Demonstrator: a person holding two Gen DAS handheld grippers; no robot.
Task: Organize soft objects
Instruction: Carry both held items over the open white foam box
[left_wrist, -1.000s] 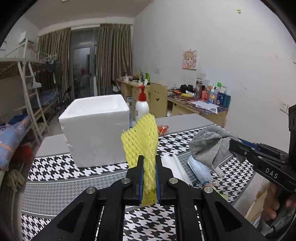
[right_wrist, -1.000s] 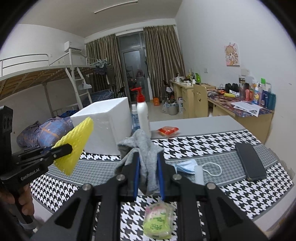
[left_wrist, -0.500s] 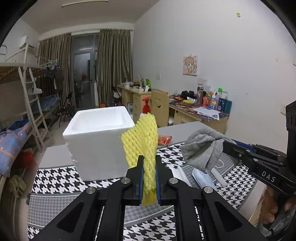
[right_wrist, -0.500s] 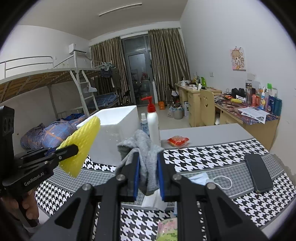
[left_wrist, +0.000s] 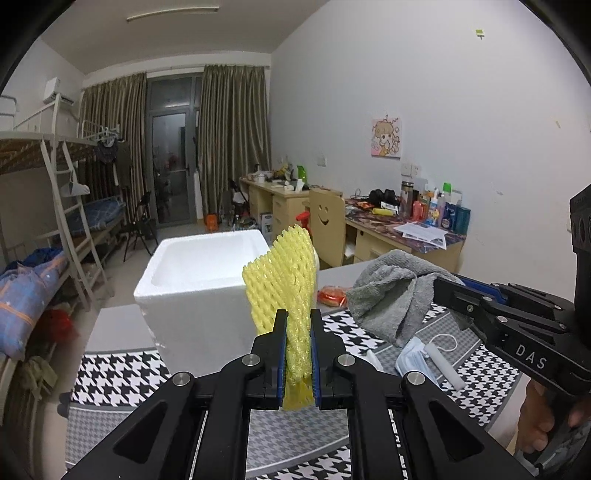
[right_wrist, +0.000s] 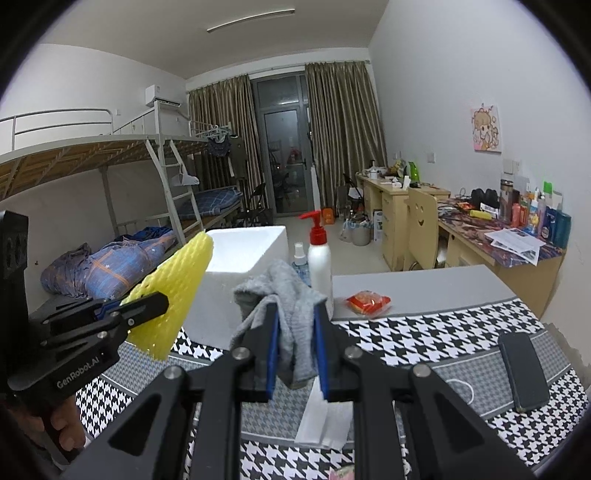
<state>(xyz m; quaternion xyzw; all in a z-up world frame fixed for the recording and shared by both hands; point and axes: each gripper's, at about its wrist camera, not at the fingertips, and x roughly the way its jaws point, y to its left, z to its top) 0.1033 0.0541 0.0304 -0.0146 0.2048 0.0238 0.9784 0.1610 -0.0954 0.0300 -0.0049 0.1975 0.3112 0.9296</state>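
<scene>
My left gripper (left_wrist: 297, 317) is shut on a yellow foam net sleeve (left_wrist: 282, 284) and holds it above the table, in front of an open white foam box (left_wrist: 199, 295). My right gripper (right_wrist: 295, 314) is shut on a grey cloth (right_wrist: 291, 310), raised above the table to the right of the box (right_wrist: 240, 280). In the left wrist view the grey cloth (left_wrist: 395, 295) hangs from the right gripper's fingers (left_wrist: 465, 299). In the right wrist view the yellow sleeve (right_wrist: 170, 291) sits in the left gripper (right_wrist: 162, 301) at the left.
On the houndstooth table cover (right_wrist: 443, 336) lie a black phone (right_wrist: 522, 369), a face mask (left_wrist: 413, 358), a white tissue (right_wrist: 325, 417) and a red snack packet (right_wrist: 367, 301). A pump bottle (right_wrist: 319, 262) and small spray bottle (right_wrist: 299, 258) stand beside the box.
Both grippers have risen higher above the table with their loads; the view now looks down into the foam box's open top. The grips have not changed.
</scene>
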